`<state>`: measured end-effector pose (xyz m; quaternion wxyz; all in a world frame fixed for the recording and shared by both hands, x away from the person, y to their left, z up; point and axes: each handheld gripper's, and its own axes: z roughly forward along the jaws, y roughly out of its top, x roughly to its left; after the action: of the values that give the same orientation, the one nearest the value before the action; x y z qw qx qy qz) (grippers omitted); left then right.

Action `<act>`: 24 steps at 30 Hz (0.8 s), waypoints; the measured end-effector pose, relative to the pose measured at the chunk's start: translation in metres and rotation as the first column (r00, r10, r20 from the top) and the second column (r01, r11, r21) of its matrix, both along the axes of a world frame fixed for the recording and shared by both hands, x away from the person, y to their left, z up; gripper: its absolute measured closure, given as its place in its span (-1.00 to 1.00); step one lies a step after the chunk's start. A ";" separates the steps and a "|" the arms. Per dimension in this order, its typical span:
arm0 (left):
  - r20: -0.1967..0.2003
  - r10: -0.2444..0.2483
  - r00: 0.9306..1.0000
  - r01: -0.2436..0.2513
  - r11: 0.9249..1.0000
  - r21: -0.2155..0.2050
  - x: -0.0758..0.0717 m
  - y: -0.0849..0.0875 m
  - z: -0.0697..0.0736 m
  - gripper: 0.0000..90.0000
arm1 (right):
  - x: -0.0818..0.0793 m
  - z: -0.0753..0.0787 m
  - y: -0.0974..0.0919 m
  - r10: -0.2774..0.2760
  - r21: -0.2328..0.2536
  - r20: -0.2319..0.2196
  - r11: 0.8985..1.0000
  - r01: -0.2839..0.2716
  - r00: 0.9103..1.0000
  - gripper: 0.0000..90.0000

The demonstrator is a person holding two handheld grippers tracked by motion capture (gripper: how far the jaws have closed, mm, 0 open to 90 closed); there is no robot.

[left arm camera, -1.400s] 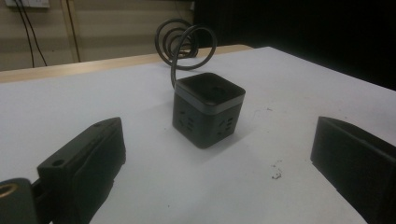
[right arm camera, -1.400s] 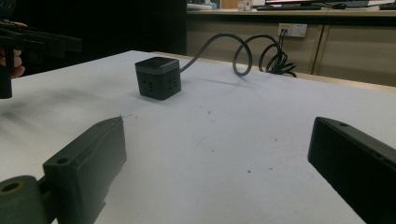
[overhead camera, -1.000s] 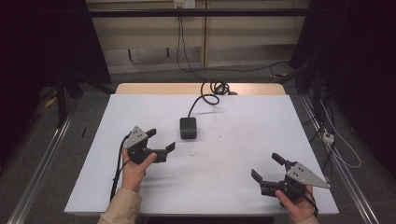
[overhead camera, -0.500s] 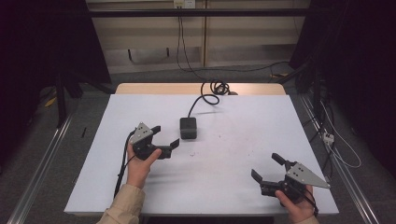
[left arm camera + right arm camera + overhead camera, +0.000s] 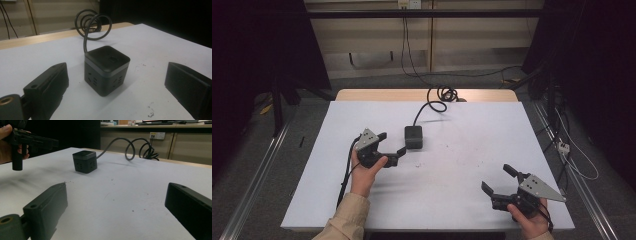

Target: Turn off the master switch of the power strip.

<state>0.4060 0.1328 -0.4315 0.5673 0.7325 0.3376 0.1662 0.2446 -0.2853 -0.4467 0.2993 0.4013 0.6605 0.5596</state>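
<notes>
The black power cube (image 5: 413,136) sits upright on the white surface (image 5: 462,175), a little toward 12 o'clock of centre, its cord (image 5: 428,107) running off toward 12 o'clock and coiling at the far edge. The left gripper (image 5: 393,148) is held just beside the cube at its 8 o'clock side, fingers wide apart and empty, not touching it. In the left gripper view the cube (image 5: 106,69) stands between and beyond the two fingers (image 5: 51,86), one corner facing the camera; the wide opening probably leaves room to close around the body, and the low, level hold suits a grip on the side walls rather than the lid. The right gripper (image 5: 497,181) rests well apart near the 5 o'clock corner, fingers also spread and holding nothing, likely parked clear of the work. From the right gripper view the cube (image 5: 84,161) is far off, with the left gripper (image 5: 32,141) and part of a hand (image 5: 6,143) at the upper left. Hard to make out: the socket faces are dim, and only faint slot marks show on two sides. The small mark on the lid may be a button; cannot tell. The far sides of the cube are hidden. The cord's end is lost in the tangle at the far edge, so whether it is plugged in cannot be told.
</notes>
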 end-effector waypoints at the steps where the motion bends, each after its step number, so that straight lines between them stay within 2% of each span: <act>1: 0.002 -0.001 1.000 0.001 1.000 0.001 0.001 -0.001 0.000 -0.88 | 0.000 0.000 0.000 0.000 0.000 0.001 1.000 0.000 1.000 -0.91; 15: -0.003 -0.013 1.000 0.013 1.000 0.017 0.010 -0.011 0.002 -0.82 | 0.000 0.000 -0.001 0.001 0.001 0.001 1.000 -0.001 1.000 -0.91; 24: -0.015 -0.007 1.000 0.007 1.000 0.002 0.014 -0.010 0.002 -0.78 | 0.000 0.000 -0.001 0.004 0.000 0.000 1.000 -0.004 1.000 -0.91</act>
<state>0.4201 0.1230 -0.4294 0.5647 0.7354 0.3391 0.1589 0.2449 -0.2859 -0.4471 0.2983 0.4000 0.6612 0.5602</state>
